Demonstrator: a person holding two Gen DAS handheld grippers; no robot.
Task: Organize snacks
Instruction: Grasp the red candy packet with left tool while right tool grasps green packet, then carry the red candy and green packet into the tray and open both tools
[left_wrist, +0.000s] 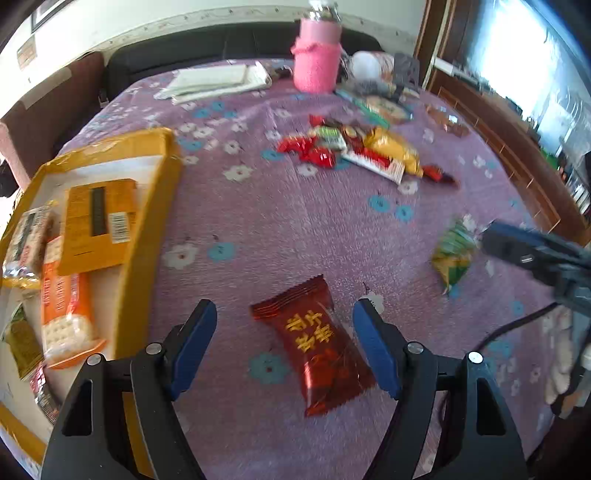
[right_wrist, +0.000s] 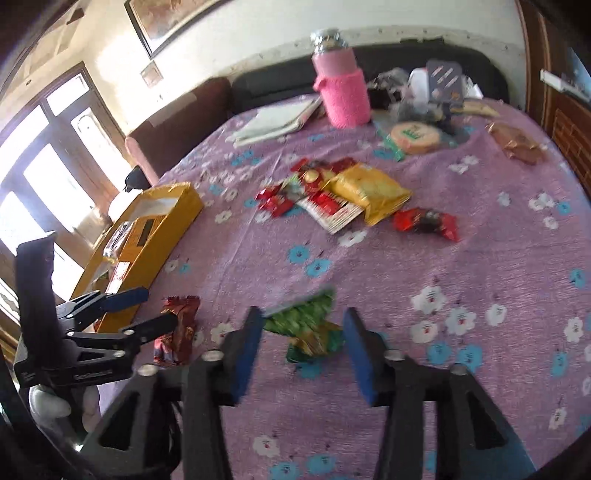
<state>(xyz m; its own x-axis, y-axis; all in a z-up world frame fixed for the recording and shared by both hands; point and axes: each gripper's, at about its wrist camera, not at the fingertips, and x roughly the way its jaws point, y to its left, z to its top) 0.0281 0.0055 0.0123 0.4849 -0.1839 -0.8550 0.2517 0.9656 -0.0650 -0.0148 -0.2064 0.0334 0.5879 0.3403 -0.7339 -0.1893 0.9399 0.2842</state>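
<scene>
Left gripper (left_wrist: 284, 345) fingers apart around dark red snack packet (left_wrist: 314, 347)

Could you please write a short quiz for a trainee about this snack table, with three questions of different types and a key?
1. True or false: the dark red packet lies between the fingers of the left hand-held gripper, with its pads not pressing on it.
2. Which packet lies between the fingers of the right hand-held gripper? A) green packet B) yellow bag C) orange cracker pack
3. Fill in: the orange cracker pack lies inside the yellow ____.

Key
1. True: there is a gap on both sides.
2. A.
3. box, at the left of the purple flowered tablecloth.
</scene>
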